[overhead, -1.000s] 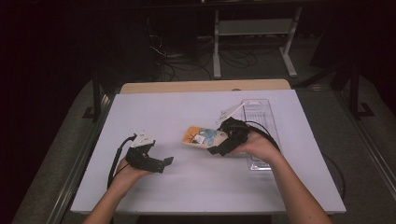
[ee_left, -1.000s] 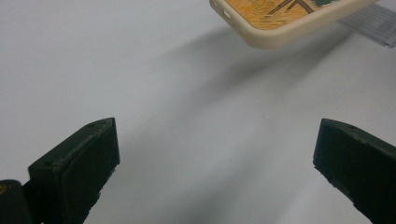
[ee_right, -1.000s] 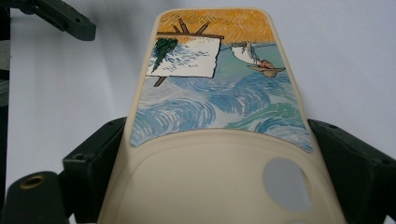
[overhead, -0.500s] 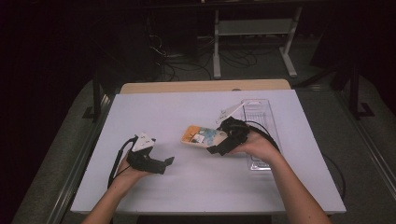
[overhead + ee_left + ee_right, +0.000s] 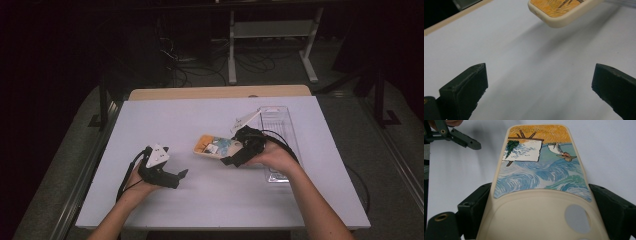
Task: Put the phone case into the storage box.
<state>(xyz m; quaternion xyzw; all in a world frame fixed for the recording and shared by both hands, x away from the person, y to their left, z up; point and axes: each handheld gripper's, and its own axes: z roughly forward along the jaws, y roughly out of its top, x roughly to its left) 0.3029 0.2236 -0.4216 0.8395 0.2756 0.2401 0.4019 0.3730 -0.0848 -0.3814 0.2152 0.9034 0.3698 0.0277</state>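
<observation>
The right tool (image 5: 232, 159) pinches a phone case (image 5: 541, 182) by its edges at frame centre; the smooth case could slip. The left tool (image 5: 539, 92) is spread, lower left.

Table (image 5: 210, 115): you had a white top in front of you, with a bare wooden strip along its far edge.
Clear tray (image 5: 280, 125): it lay on the table's right part, long side running away from you.
Floor cables (image 5: 200, 65): they sprawled beyond the table.
White stand (image 5: 272, 30): it stood behind them.
</observation>
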